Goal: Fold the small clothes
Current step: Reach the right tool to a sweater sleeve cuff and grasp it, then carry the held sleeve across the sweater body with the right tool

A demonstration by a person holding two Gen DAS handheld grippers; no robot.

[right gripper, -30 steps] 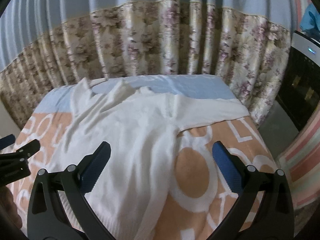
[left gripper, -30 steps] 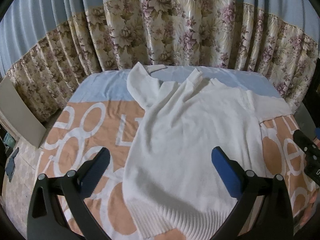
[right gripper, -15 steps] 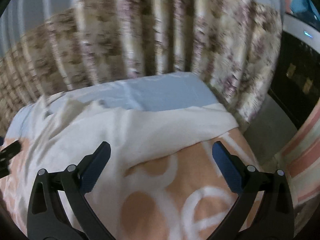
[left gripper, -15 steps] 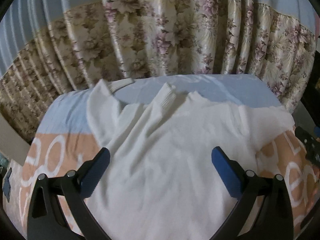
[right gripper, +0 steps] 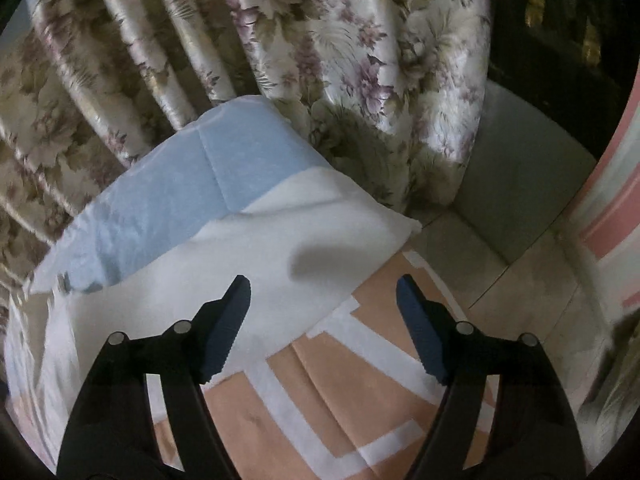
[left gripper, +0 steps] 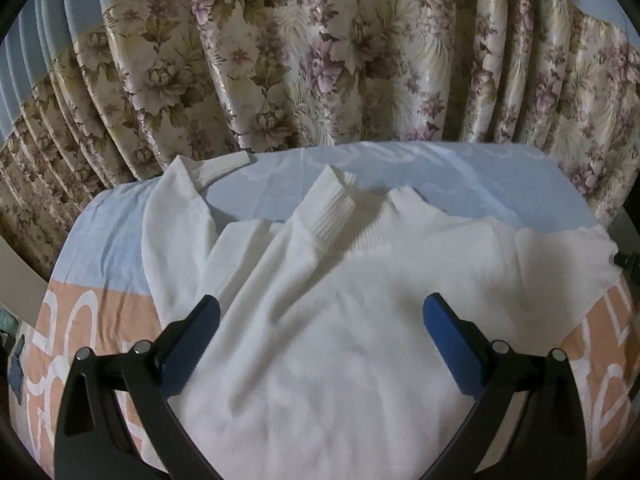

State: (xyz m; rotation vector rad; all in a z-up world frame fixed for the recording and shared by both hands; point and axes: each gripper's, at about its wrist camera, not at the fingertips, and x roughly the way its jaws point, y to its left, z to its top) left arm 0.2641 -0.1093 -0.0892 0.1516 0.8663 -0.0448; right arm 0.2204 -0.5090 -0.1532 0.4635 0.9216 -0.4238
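No legible writing. Both hand-held grippers, left [left gripper: 320, 344] and right [right gripper: 322, 322], released, now closer over white sweater [left gripper: 340, 340]; right's gap narrower.

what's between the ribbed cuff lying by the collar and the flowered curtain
Only bare light blue sheet separates the cuff from the curtain, in the left wrist view.

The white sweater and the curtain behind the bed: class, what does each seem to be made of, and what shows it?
White sweater: probably soft knit, matte and fuzzy, with ribbed cuffs and collar. Curtain: likely satin-like woven fabric, since its floral folds catch glossy highlights.
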